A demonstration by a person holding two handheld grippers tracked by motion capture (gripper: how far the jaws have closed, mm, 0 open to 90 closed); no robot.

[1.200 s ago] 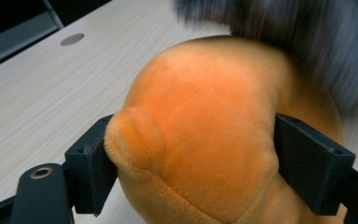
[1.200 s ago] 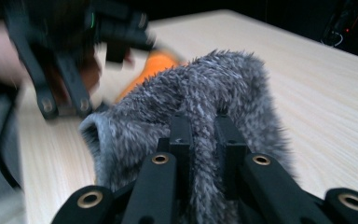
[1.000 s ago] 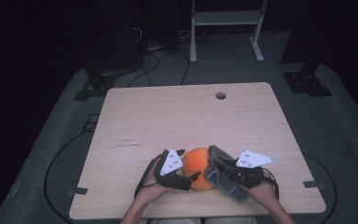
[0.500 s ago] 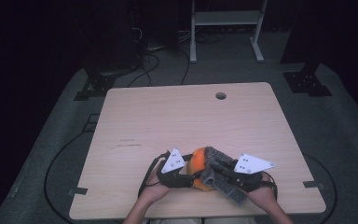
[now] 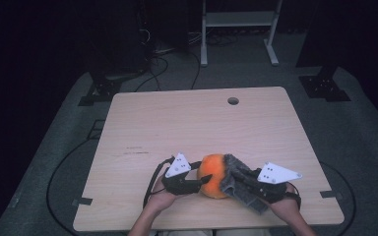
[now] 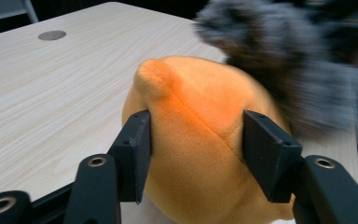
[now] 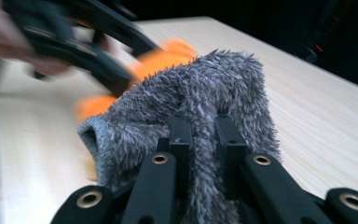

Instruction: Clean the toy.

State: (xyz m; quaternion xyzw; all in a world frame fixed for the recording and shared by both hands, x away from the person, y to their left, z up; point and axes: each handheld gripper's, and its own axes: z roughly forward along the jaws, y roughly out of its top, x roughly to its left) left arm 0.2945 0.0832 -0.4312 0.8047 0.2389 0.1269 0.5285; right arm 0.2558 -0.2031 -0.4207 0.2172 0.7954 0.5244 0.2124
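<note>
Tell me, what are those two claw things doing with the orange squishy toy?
A person at a wooden table holds a gripper in each hand. The left gripper has just been closing its jaws, and they now squeeze the orange plush toy from both sides. The right gripper pinches a fuzzy grey cloth that lies up against the toy. Both sit near the table's front edge.

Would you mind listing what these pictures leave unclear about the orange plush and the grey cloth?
- Orange plush: its underside, left gripper view, hidden by the left gripper clamped on it.
- Grey fuzzy cloth: its shape, right gripper view, bunched in the right gripper.
- Left gripper in the right gripper view: motion-blurred.
</note>
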